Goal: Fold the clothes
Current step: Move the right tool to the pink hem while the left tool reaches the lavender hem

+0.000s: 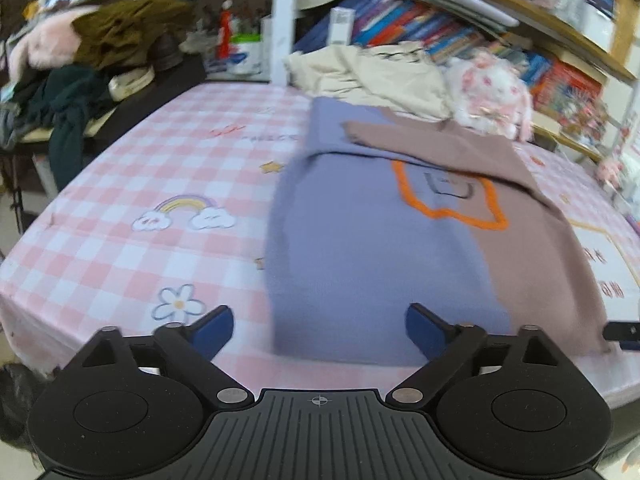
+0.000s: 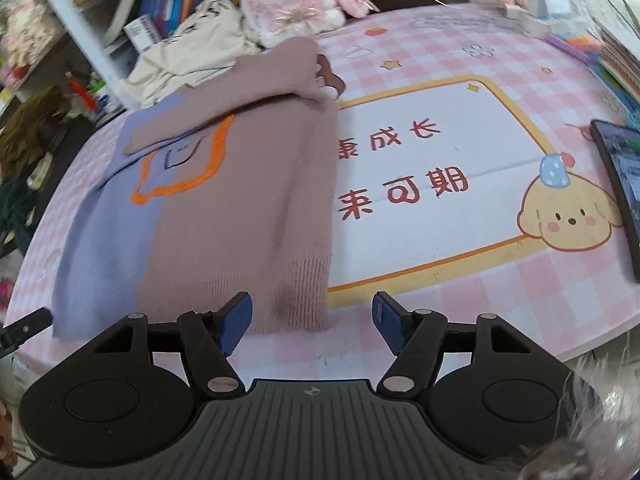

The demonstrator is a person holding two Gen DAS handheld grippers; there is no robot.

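The left claw [image 1: 319,330] stands wide open with nothing between its blue pads [image 1: 212,330], hanging over the near edge of the bench [image 1: 120,240]. Its right pad overlaps the hem of the sweater [image 1: 360,248], while its left pad sits over bare pink-checked cloth. To the left of it the bench lies uncovered out to its rounded corner, where a heap of dark clothes [image 1: 68,120] sits just beyond the edge.

The right claw [image 2: 312,322] is also spread wide and holds nothing. Its left pad is at the ribbed brown hem of the sweater [image 2: 240,208], near the garment's right corner; its right pad is over bare bench [image 2: 460,280]. The printed cloth stretches clear to the right up to a phone [image 2: 620,184] lying near the far right edge.

The sweater lies flat, half lilac and half brown, hem toward both claws, with one brown sleeve folded across the chest over an orange-outlined motif. Behind its collar, a cream garment [image 2: 188,56] and a plush rabbit [image 2: 296,4] crowd the back of the bench below bookshelves [image 1: 440,28].
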